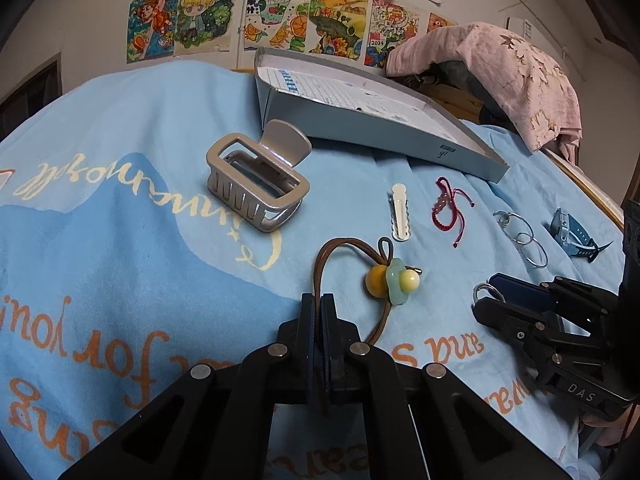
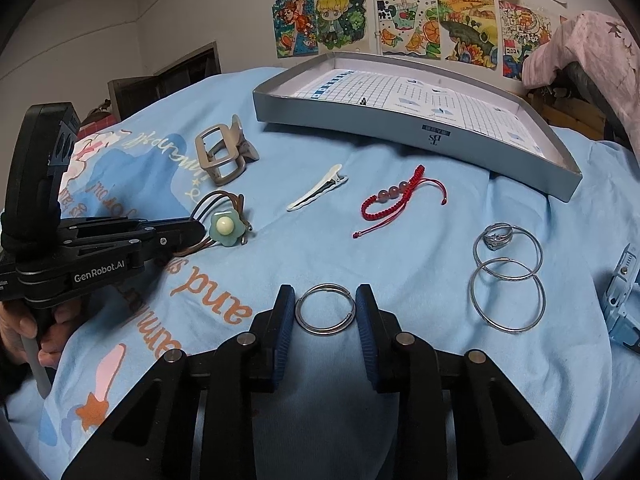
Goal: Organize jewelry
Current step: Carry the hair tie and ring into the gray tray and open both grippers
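Pickup is under way on both sides. The left gripper (image 1: pixel 319 312) is pressed together on the brown cord of the hair tie (image 1: pixel 394 280), whose flower charm lies on the blue cloth (image 1: pixel 140 240) at two o'clock from the fingertips. The right gripper (image 2: pixel 325 308) stands spread, its pads flanking the small silver hoop (image 2: pixel 325 309) (flat on the cloth, seemingly not yet squeezed). Next, I judge, the right must close gently on the thin wire, then both carry to the grey box (image 2: pixel 400 128) at twelve o'clock.

Three hoops (image 2: pixel 325 309), two clips (image 2: pixel 318 193), one bracelet (image 2: pixel 394 196).
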Demonstrator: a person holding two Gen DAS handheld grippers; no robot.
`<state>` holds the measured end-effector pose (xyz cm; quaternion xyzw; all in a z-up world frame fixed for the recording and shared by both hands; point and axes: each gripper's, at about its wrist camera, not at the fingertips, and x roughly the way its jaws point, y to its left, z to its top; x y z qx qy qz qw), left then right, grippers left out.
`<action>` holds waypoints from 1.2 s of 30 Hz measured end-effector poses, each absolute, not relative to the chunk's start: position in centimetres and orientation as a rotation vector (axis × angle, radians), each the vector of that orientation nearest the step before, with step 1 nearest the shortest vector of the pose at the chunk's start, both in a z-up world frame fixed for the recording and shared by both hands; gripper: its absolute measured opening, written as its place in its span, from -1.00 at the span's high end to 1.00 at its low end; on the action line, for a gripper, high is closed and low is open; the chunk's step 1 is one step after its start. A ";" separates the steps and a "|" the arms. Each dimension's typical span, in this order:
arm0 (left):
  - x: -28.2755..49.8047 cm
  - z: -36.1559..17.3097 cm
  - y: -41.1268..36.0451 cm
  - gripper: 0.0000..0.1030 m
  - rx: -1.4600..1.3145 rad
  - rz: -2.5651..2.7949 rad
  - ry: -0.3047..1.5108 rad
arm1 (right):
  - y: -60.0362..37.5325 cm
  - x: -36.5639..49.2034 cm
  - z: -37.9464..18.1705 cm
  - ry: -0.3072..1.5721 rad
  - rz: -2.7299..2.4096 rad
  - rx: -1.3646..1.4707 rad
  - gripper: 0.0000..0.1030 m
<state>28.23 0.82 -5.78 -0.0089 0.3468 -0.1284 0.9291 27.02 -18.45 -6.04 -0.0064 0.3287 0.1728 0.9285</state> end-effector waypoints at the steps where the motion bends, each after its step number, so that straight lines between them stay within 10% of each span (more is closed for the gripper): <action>1: 28.1 -5.7 0.8 0.94 -0.017 -0.266 0.706 | -18.5 27.0 -6.0 0.672 0.354 -0.013 0.46; 36: 32.1 3.1 -3.4 0.94 -0.037 -0.367 0.570 | -23.5 28.8 -2.0 0.491 0.348 0.186 0.46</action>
